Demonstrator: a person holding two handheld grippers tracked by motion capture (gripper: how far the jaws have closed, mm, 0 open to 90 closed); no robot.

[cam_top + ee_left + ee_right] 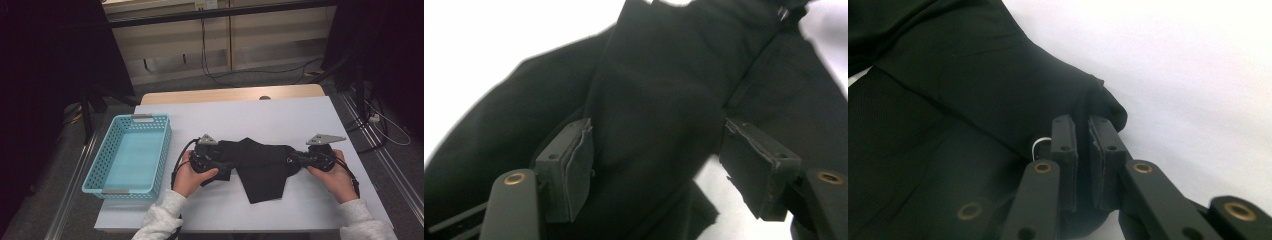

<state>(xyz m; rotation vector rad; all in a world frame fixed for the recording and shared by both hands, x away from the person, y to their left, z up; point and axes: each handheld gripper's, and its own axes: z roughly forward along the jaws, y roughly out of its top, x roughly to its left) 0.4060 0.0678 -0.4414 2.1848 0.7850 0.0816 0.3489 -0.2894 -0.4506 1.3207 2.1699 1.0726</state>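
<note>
Nearest the table's [310,112] front edge, the person's two sleeves come in from below, the left hand [187,175] and the right hand [336,176] each wrapped around a gripper; the left gripper [220,167] sits at the left end of a black cloth [262,165], and in the left gripper view [654,165] its jaws stand well apart with a raised fold of the cloth [659,90] lying between them, the pads [579,160] not pressing on it, so the cloth is not gripped on that side; the right gripper [300,159] is at the cloth's right end, and in the right gripper view [1083,150] its jaws are closed to a thin gap, pinching a bunched edge of the cloth [973,65] between the pads, with a small pale loop [1039,145] showing just beside the left jaw; the cloth lies crumpled between the two grippers in the near middle of the table, one pointed corner reaching toward the near edge; to the left, just beside the left hand and apart from the cloth, stands a light blue basket [95,170] with perforated walls; farther off the table's white cover ends at a wooden strip [230,94]; beyond that, cables [210,70] run across the floor in front of a pale wall [165,45].
</note>
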